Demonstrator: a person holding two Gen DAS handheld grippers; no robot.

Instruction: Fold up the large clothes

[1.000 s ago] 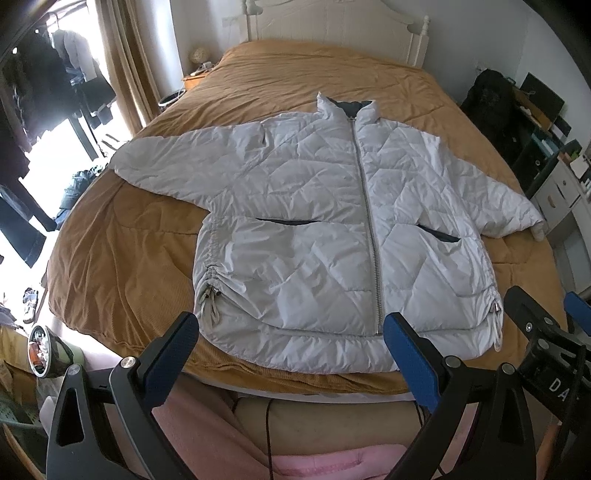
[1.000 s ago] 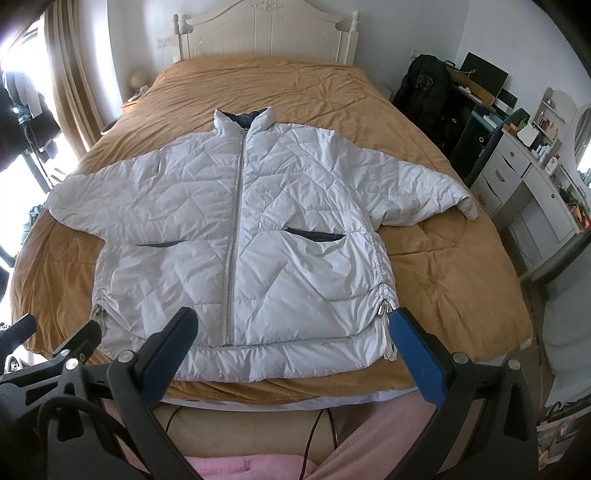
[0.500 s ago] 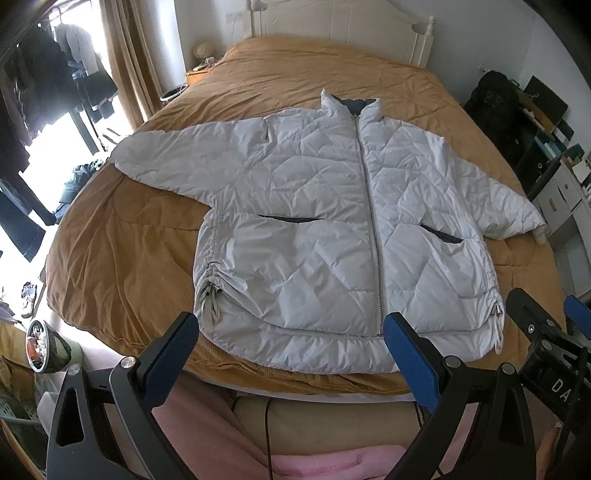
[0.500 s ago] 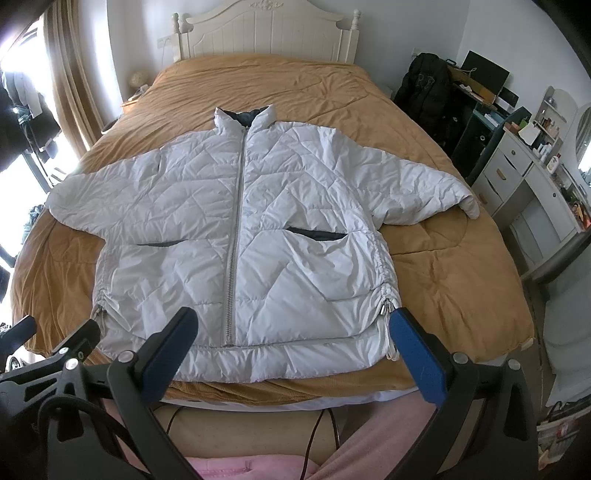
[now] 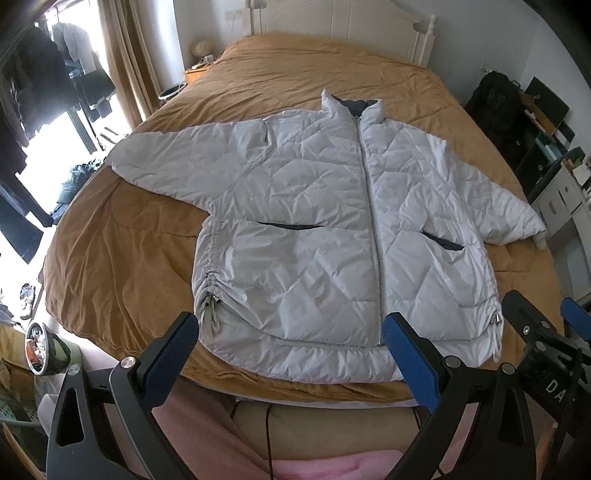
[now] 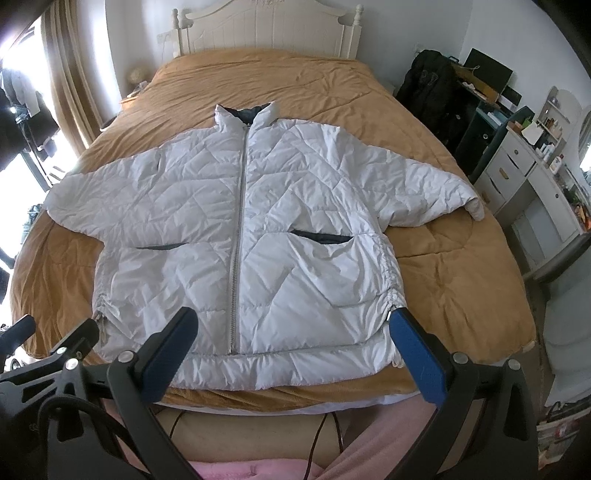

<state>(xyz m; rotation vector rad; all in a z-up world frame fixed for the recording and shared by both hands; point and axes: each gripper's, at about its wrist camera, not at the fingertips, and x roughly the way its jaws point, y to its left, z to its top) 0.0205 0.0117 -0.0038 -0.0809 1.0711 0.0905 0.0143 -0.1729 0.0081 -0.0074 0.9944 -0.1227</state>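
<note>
Two tools up, both empty, and nothing folded yet. My left tool (image 5: 290, 341) hangs over the foot of the bed (image 5: 122, 258) with its blue pads spread wide, gripping nothing; my right tool (image 6: 291, 338) is the same, wide apart and bare. Between them and the headboard (image 6: 266, 29) lies the white quilted jacket (image 6: 258, 221), flat on the tan bedspread, front up, zipped to the collar (image 6: 245, 112), which points away from me. Its hem (image 5: 306, 365) sits at the near edge of the bed, just ahead of both tools. Both sleeves are thrown out sideways: the left sleeve (image 5: 177, 162) reaches toward the window side, the right sleeve (image 6: 428, 199) toward the dresser (image 6: 524, 177).

So I read this as the very opening of the job: jacket laid out, first fold not begun. My guess for the next move is to bring the sleeves in. That calls for each tool to travel out along its own side, come down low onto a cuff, pinch the puffy fabric and carry it across the chest toward the zipper (image 6: 238, 229). The padding looks slippery and springy, so I would bite deep into the cuff, not skim the top layer. Watch the drawcord (image 5: 212, 317) dangling at the left hem corner and its twin on the right; those could snag a pad. After the sleeves, hem to collar.
</note>
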